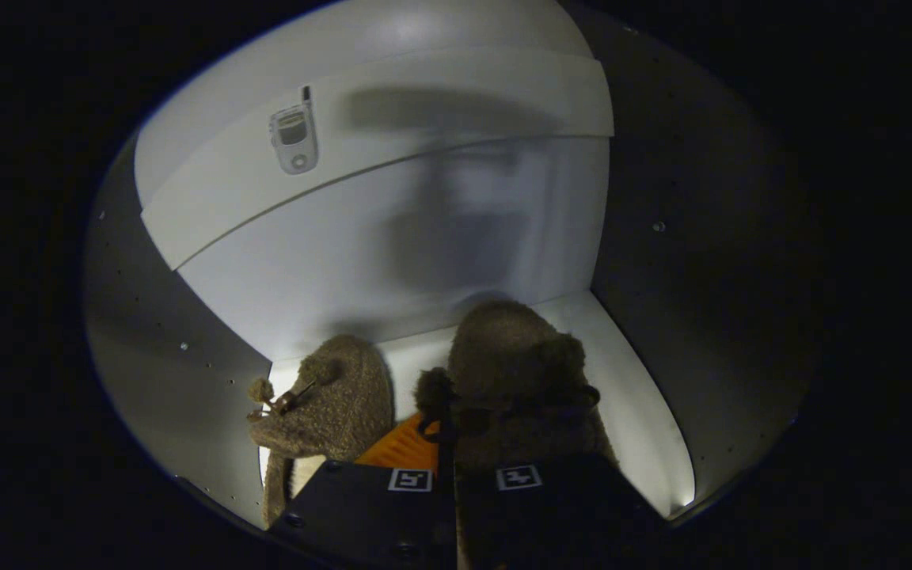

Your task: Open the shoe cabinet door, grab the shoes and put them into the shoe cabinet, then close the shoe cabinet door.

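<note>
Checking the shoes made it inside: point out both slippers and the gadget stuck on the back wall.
Left slipper (337, 396): gripper view, fuzzy toe top.
Right slipper (515, 356): gripper view, fuzzy upper, just ahead of the fingers.
Gadget (294, 136): gripper view, middle of its body.
Gripper (446, 479): gripper view, fingers nearly together.

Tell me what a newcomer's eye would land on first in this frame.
Two fuzzy brown slippers sit inside the lit white shoe cabinet: the left slipper on the cabinet floor, the right slipper just ahead of the gripper, whose fingers are nearly together around its near edge, an orange lining showing there. Beyond them, a small flip-phone-like device hangs on the white panel higher up the back.
</note>
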`<state>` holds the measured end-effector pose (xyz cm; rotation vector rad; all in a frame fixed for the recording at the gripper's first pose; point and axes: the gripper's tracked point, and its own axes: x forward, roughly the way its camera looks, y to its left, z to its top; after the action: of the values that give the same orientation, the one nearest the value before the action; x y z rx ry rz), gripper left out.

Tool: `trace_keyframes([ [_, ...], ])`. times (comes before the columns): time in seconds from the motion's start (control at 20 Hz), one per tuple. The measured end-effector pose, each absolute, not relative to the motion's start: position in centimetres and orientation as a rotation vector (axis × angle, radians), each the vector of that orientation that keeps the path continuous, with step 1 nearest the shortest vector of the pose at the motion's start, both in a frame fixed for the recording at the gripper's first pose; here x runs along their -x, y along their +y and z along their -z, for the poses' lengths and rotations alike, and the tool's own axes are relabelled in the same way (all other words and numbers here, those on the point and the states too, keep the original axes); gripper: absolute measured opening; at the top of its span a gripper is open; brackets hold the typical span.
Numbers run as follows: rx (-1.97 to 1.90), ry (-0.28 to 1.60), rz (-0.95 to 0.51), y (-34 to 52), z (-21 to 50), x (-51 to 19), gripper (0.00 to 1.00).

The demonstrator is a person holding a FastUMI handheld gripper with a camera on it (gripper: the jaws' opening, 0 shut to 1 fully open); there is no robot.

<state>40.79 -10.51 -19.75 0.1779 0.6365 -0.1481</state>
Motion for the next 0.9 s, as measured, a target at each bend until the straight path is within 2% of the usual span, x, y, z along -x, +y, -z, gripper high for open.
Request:
trace_keyframes([
  [0.25, -0.092, 0.559, 0.152, -10.4, 17.2, -37.9, 0.65],
  [0.35, -0.093, 0.538, 0.156, -10.0, 15.9, -35.9, 0.62],
  [0.55, -0.112, 0.401, 0.097, -7.3, 11.1, -30.3, 0.65],
  [0.7, -0.064, 0.327, 0.058, -5.1, 8.1, -25.3, 0.98],
  [0.9, -0.044, 0.251, 0.025, -3.1, 4.9, -18.3, 0.95],
])
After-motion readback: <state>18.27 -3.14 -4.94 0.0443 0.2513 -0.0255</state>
